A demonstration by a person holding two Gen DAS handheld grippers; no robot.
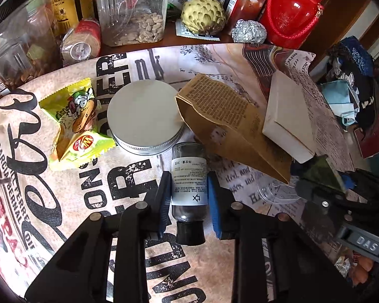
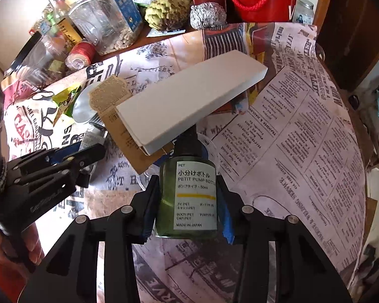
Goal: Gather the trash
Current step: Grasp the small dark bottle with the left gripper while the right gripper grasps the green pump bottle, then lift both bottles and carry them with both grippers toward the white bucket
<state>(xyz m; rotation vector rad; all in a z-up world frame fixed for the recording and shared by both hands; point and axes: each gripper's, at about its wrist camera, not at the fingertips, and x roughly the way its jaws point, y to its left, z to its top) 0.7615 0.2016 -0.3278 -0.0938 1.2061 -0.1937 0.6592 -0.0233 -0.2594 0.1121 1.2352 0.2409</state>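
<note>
With my left gripper (image 1: 189,189) clamping the dark bottle (image 1: 188,176) mid-table and my right gripper (image 2: 187,197) clamping the green pump bottle (image 2: 187,199), I'd lift both straight up, clear of the white box (image 2: 189,98).

Custard apple (image 1: 203,15) beside foil ball (image 1: 249,31); red jug (image 1: 291,10) behind.

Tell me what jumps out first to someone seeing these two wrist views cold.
Each gripper is clamped on a small bottle: the left gripper holds a dark bottle lying cap-toward-camera, the right gripper a green pump bottle. Behind sit a white box, a brown paper bag and a red jug.
</note>
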